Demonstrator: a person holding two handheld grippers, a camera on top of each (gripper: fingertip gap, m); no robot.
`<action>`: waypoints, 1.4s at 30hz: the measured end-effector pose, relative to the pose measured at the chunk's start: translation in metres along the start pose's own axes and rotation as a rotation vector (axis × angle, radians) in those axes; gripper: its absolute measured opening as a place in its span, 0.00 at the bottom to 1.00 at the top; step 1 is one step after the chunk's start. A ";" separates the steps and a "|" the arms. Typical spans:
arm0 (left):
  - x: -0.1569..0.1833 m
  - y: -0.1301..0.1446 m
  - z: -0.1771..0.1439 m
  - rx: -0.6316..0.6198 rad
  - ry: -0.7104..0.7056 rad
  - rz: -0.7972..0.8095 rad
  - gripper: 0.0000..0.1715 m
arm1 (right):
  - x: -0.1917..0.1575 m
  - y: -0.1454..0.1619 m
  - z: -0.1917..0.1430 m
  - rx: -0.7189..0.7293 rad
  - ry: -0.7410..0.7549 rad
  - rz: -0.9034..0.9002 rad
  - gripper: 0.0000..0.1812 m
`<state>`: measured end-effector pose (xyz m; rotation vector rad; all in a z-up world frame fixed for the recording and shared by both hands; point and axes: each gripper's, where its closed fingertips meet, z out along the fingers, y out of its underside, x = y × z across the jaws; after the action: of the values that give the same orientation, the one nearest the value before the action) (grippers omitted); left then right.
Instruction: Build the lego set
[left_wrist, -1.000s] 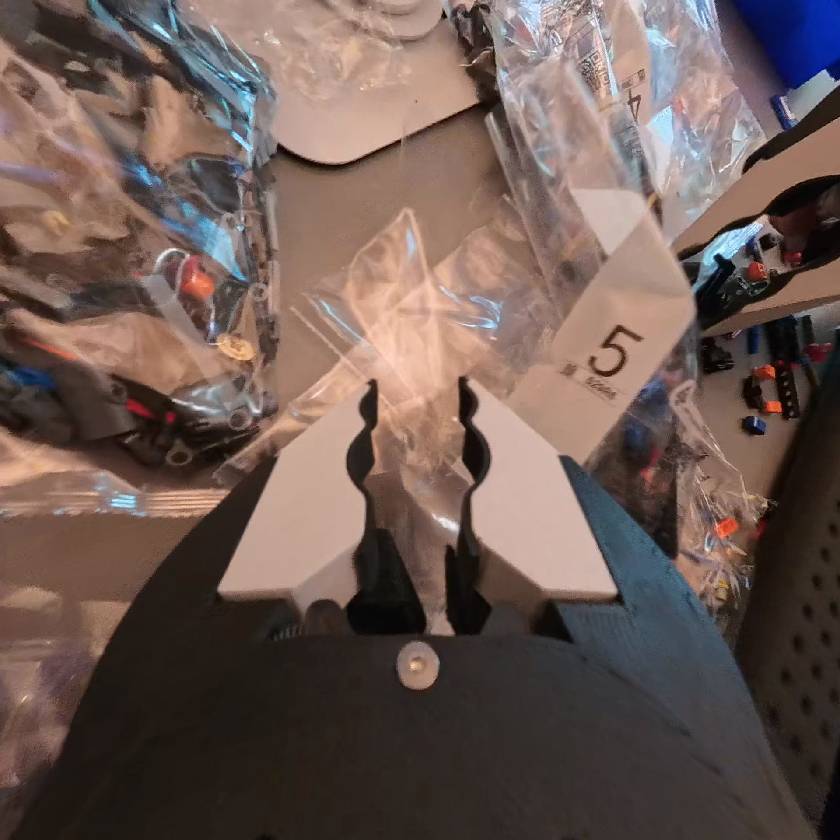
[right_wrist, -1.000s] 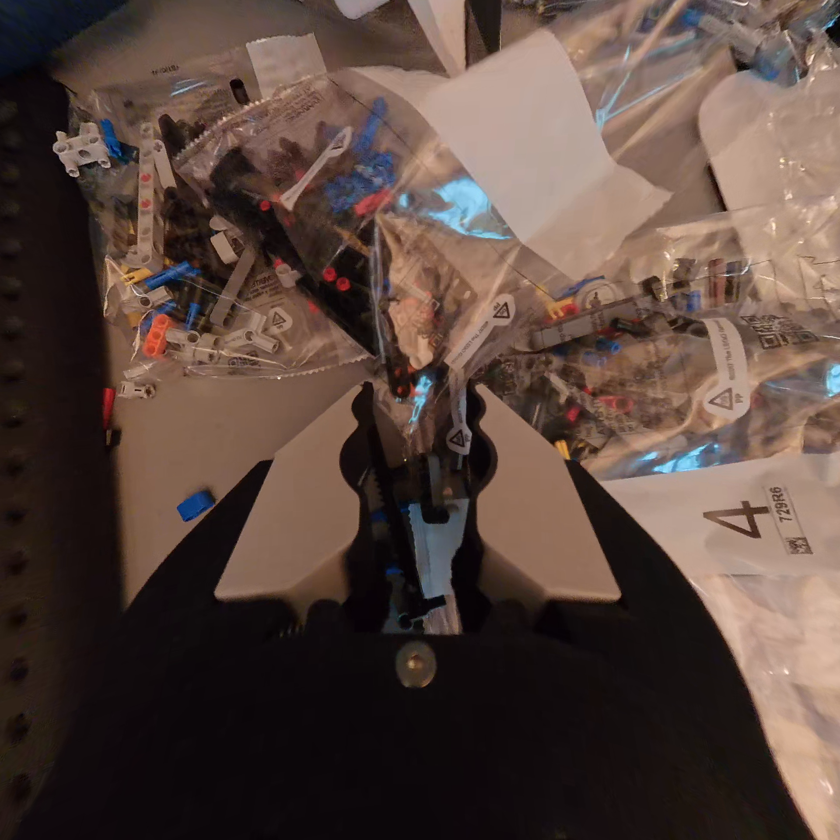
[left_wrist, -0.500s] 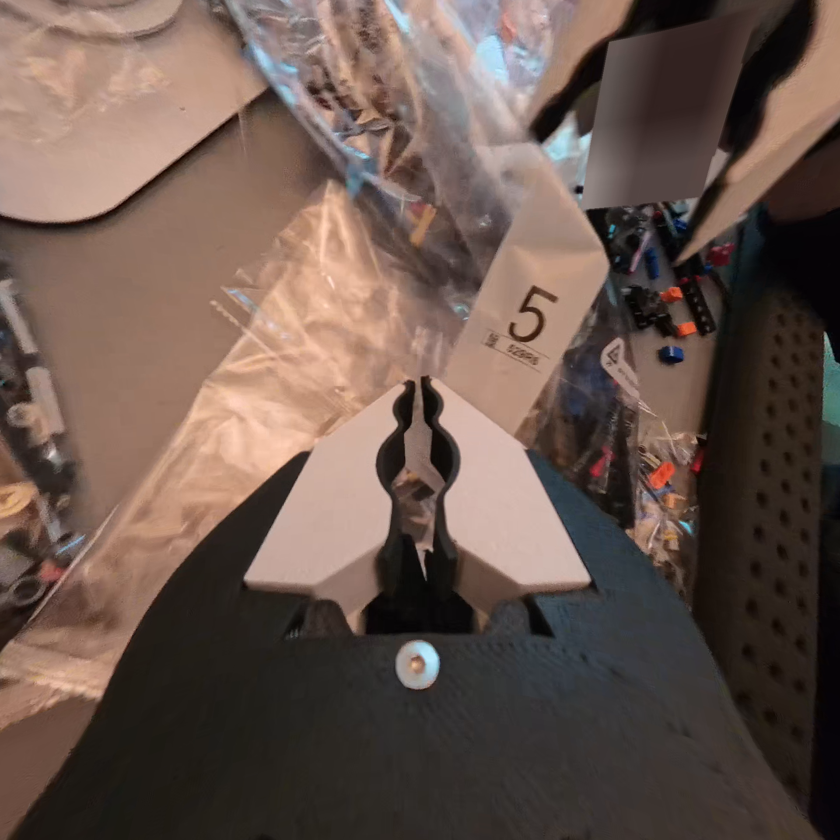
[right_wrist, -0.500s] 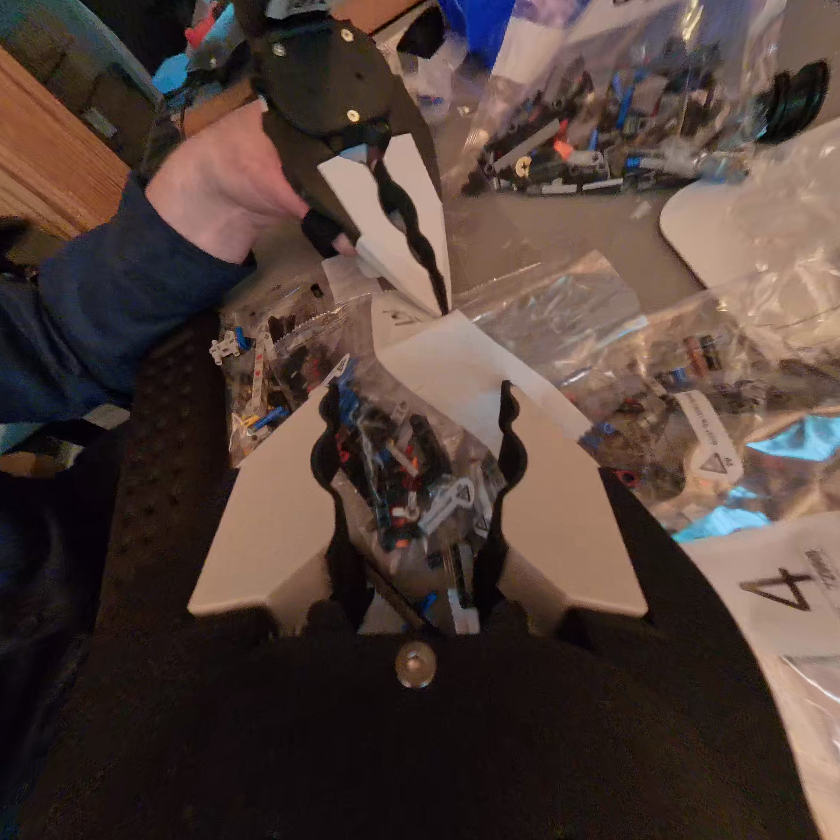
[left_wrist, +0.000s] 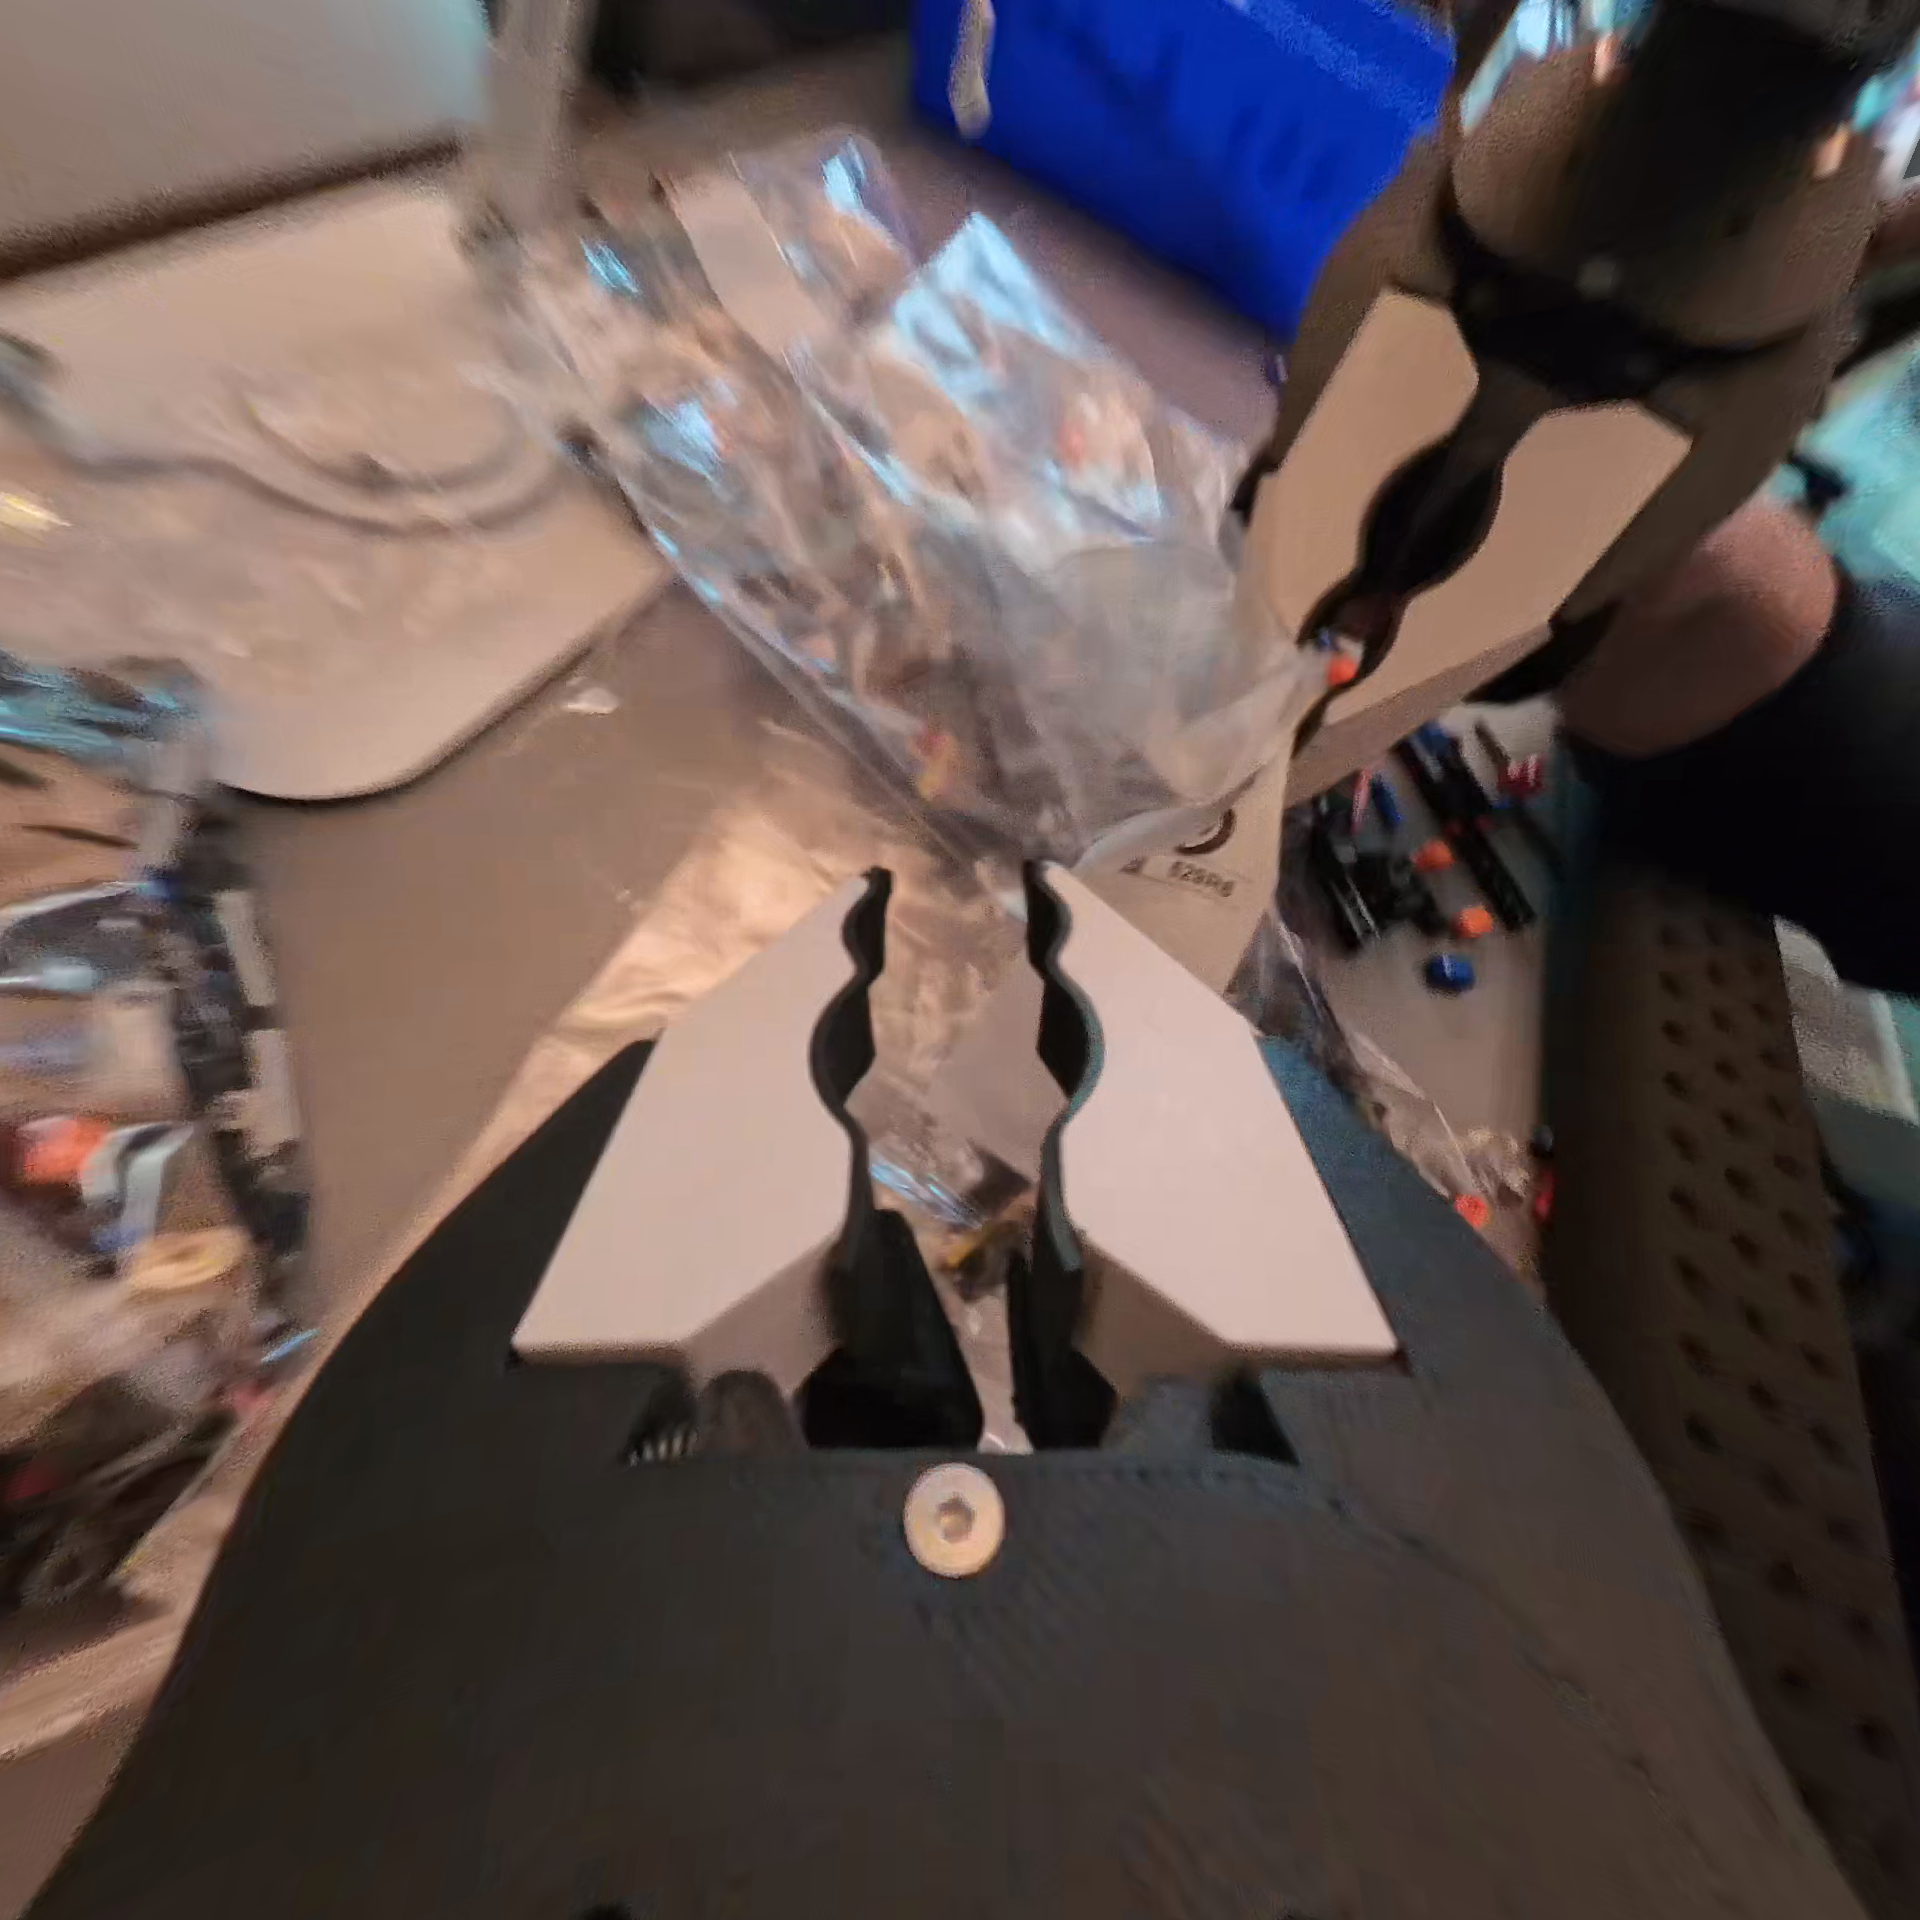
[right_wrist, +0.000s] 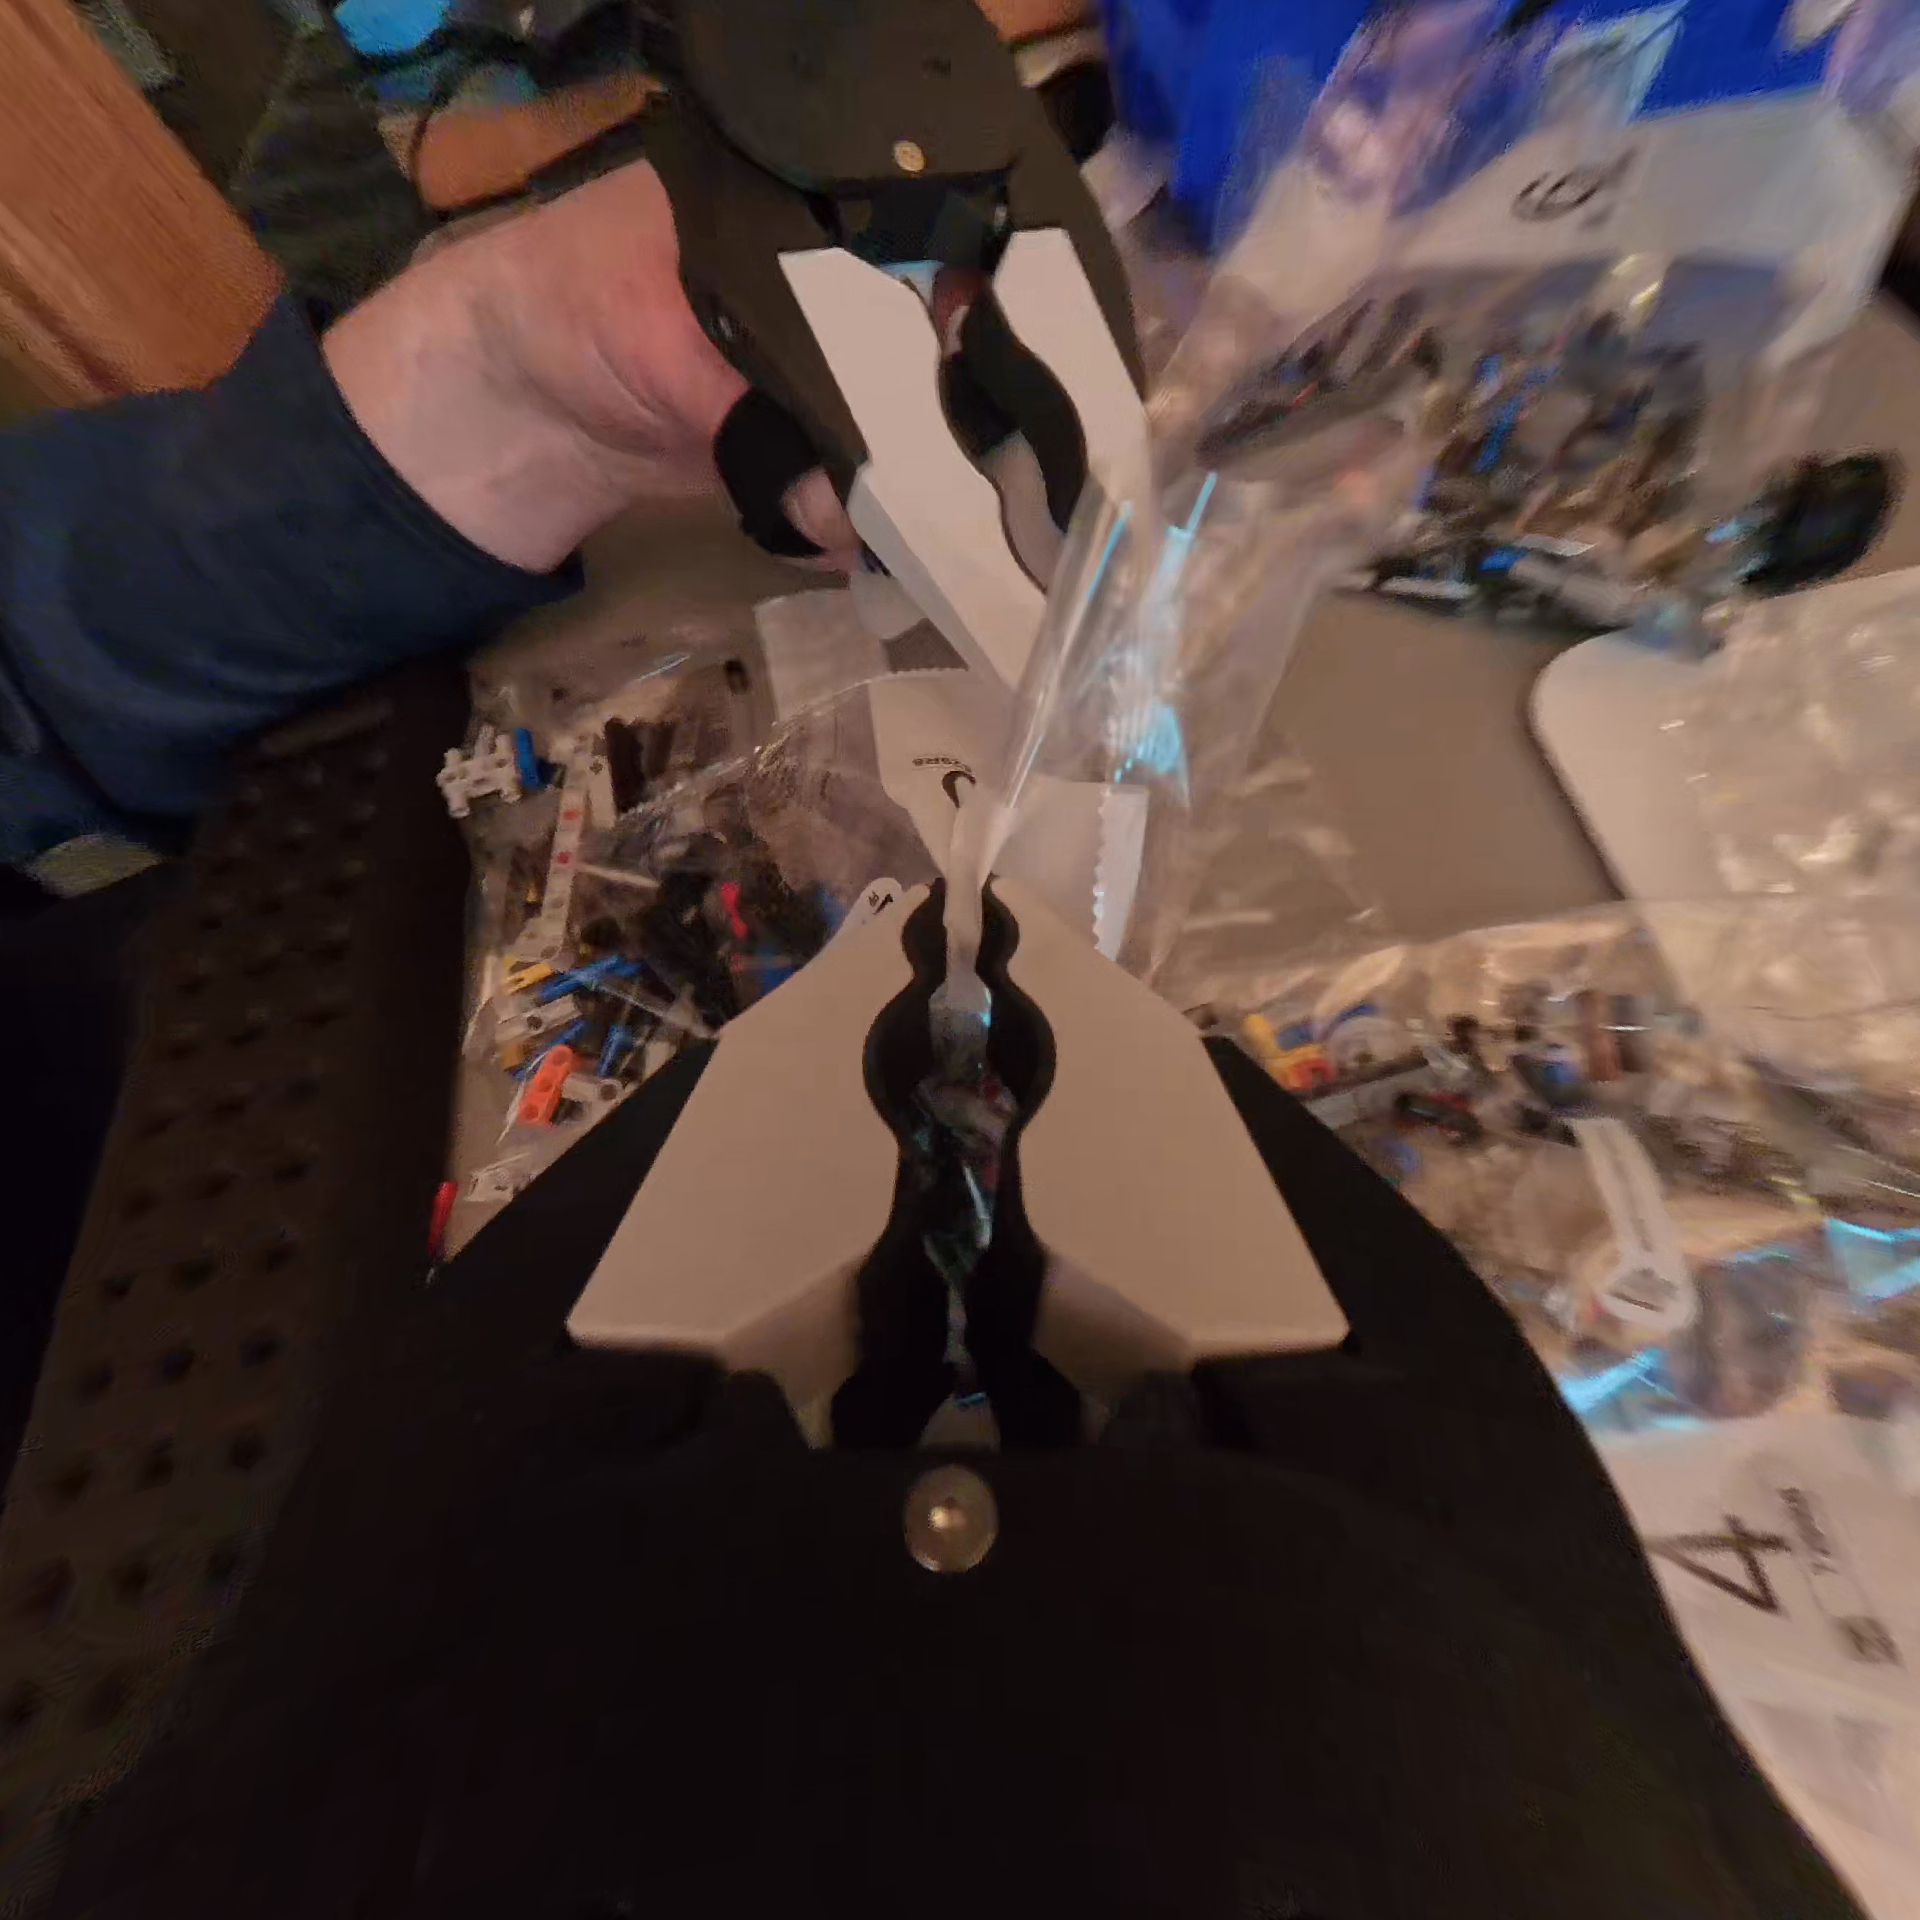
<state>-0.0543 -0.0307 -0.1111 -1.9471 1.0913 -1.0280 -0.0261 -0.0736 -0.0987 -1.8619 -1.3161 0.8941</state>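
Left wrist view: our left gripper (left_wrist: 954, 894), fingers parted with a clear gap, holds nothing; crinkled plastic lies between and beyond them. The clear parts bag (left_wrist: 914, 540) hangs above the table (left_wrist: 436, 935), its corner pinched by our right gripper (left_wrist: 1340, 665). Loose lego pieces (left_wrist: 1423, 873) crowd the table's right edge.

Right wrist view: right gripper (right_wrist: 961, 899), fingers nearly closed, clamps the bag's (right_wrist: 1403, 416) white strip. More filled bags (right_wrist: 644, 935) lie below.

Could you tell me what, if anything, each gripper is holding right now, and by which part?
The right gripper pinches a clear bag of Lego parts by its white edge strip. The left gripper is open, holding nothing.
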 end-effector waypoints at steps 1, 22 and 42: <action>-0.007 -0.010 -0.010 0.064 -0.037 -0.008 0.20 | 0.003 -0.005 -0.005 0.027 0.035 -0.014 0.00; 0.046 -0.028 -0.024 0.204 0.154 0.304 0.01 | 0.010 -0.028 -0.057 0.260 0.099 -0.079 0.22; 0.056 -0.028 -0.031 0.253 0.128 0.474 0.00 | 0.021 -0.039 -0.098 0.337 0.241 -0.146 0.10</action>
<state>-0.0525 -0.0741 -0.0566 -1.3496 1.3385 -0.9750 0.0416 -0.0570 -0.0173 -1.5380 -1.0648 0.7371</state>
